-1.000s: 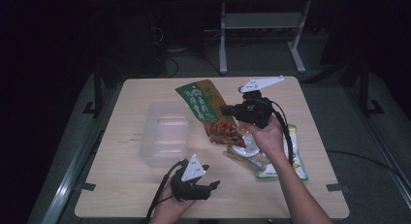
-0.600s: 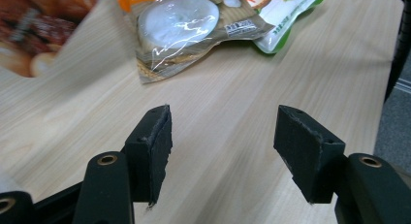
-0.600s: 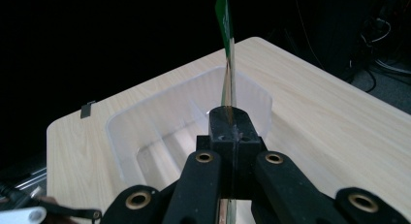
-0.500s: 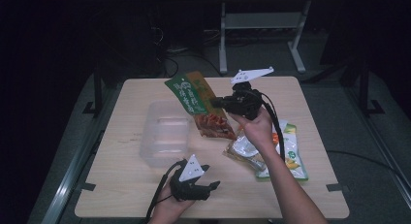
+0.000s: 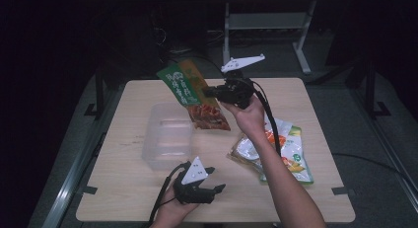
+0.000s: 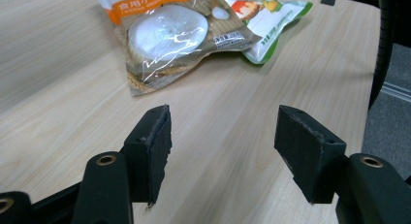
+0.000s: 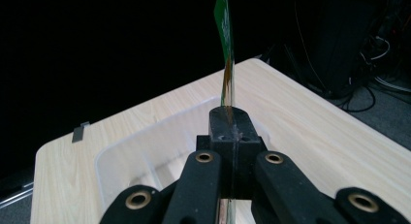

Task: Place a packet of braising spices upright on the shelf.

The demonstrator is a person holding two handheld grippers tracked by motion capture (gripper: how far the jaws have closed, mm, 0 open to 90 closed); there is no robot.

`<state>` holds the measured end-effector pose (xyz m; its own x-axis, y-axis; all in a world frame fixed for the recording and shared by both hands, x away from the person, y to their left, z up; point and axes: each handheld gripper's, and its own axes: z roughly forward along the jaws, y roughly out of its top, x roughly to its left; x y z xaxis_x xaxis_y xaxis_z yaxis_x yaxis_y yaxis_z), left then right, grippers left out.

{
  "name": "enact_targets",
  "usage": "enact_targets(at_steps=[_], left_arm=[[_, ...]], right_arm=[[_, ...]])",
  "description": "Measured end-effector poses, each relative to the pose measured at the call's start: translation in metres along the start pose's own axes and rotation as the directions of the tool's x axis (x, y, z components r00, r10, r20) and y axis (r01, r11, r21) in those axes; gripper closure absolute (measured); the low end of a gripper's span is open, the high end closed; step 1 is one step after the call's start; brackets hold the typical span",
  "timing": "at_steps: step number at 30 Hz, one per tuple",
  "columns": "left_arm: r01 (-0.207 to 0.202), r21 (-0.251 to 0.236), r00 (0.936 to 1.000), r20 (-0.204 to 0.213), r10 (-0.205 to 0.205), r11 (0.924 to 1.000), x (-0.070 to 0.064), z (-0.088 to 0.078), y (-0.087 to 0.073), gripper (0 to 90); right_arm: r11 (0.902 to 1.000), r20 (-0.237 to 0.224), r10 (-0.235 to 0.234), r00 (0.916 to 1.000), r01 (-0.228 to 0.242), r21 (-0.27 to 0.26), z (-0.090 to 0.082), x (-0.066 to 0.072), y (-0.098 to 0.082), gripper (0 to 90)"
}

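**Snack packs going into a clear tub, one caught mid-air**

Dark room all around, with just a pale wooden table (image 5: 320,104) lit up in the middle. On it sat a clear tub (image 5: 167,136), empty as far as I could tell, which looked like where the packs were headed.

The right gripper (image 5: 209,91) was up in the air above the table, just beside the tub, jaws pressed together on the edge of a green pack (image 5: 194,97). The pack hung from that pinch with its orange end down, so gripping it by the rim let it dangle flat and easy to drop in. In the right gripper view it showed edge-on as a thin strip (image 7: 226,54) rising from the clamped jaws, with the tub (image 7: 140,156) behind.

The left gripper (image 5: 217,187) rested low at the near edge, jaws spread with nothing between them, probably just waiting its turn. Two more packs (image 5: 268,151) lay to the right, overlapping.

Writing: white Chinese characters on the green pack, too small for me to read. The orange pack (image 6: 169,35) had a band of Chinese text too, blurry.
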<state>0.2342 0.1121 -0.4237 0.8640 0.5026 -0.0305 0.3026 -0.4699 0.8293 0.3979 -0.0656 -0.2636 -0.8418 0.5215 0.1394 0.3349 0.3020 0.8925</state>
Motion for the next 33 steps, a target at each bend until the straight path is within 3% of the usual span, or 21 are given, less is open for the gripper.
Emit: enact_targets(at_steps=[5, 13, 22, 33], left_arm=[[-0.010, -0.008, 0.9999, 0.000, 0.010, 0.9999, 0.000, -0.001, 0.000, 37.6], [-0.020, -0.003, 0.9998, 0.000, 0.020, 0.9998, 0.001, -0.005, 0.000, 37.5], [-0.003, -0.018, 0.9999, 0.010, 0.003, 0.9998, 0.001, -0.007, 0.000, 37.5], [-0.007, -0.019, 0.9999, 0.010, 0.007, 0.9998, 0.001, -0.008, -0.001, 37.3]], right_arm=[[1.0000, -0.004, -0.001, 1.0000, 0.000, -0.009, 0.015, -0.002, 0.010, 90.0], [0.9999, -0.018, -0.006, 0.9998, 0.005, -0.016, 0.053, -0.005, 0.022, 90.0], [0.9997, -0.059, 0.025, 0.9980, -0.024, 0.009, 0.106, -0.014, 0.014, 90.0], [0.9987, -0.067, 0.033, 0.9972, -0.031, 0.041, 0.135, -0.017, -0.001, 90.0]])
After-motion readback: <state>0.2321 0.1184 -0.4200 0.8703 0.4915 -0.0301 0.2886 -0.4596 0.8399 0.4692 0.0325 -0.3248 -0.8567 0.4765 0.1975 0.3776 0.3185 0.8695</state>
